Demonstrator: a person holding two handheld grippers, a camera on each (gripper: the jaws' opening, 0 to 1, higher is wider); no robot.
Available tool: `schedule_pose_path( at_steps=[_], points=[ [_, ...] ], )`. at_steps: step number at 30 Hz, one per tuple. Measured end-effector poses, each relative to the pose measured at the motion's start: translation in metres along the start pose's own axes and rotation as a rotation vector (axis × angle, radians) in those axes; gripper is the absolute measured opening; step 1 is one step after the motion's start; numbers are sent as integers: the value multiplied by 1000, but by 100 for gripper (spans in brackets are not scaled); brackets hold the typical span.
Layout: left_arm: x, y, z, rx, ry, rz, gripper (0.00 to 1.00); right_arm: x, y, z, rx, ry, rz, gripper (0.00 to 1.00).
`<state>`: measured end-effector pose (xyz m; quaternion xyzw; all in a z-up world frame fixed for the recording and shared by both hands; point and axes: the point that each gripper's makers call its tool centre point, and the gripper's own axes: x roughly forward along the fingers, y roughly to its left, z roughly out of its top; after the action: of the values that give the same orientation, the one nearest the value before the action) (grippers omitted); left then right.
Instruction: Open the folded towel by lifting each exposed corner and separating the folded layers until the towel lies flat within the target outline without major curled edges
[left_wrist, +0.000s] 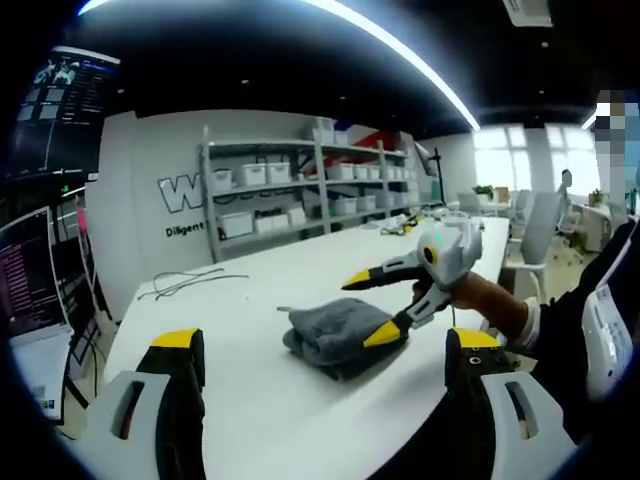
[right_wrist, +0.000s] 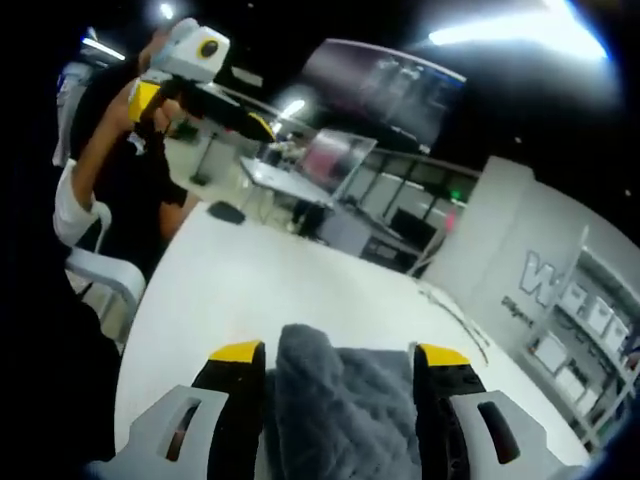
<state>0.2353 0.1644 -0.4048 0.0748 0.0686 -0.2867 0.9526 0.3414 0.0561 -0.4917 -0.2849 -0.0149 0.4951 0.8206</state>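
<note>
- Folded grey terry towel (right_wrist: 335, 400): near end cut off by the lower edge of the right gripper view, between the right tool's (right_wrist: 340, 375) jaws.
- White wall lettering (left_wrist: 180, 192): partly hidden behind grey metal shelving (left_wrist: 310, 185).
- Small print beneath: blurred, unreadable.
- Shelf bins' contents: too small to tell.

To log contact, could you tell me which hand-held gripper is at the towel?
The right hand-held gripper: its open jaws straddle the towel; the left hangs back.

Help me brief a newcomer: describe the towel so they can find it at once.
Start at the long white table in front of the shelves. Near its front edge lies the towel, a folded grey fluffy bundle under the right gripper. Its only neighbours are thin cables.
</note>
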Motion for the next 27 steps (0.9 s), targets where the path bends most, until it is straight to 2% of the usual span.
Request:
schedule_pose_path(
  at_steps=[7, 14, 21, 23, 27],
  points=[
    [0, 4, -1, 13, 7, 21, 98, 7, 7, -2, -15, 12, 18, 57],
    [-2, 10, 3, 21, -15, 58, 92, 12, 13, -4, -26, 20, 33, 57],
    [-1, 7, 2, -8, -14, 37, 94, 17, 17, -8, -23, 28, 40, 57],
    [0, 8, 1, -27, -10, 41, 96, 21, 19, -11, -29, 34, 43, 56],
    [-1, 13, 1, -16, -8, 65, 93, 24, 23, -13, -33, 45, 50, 56]
  ],
)
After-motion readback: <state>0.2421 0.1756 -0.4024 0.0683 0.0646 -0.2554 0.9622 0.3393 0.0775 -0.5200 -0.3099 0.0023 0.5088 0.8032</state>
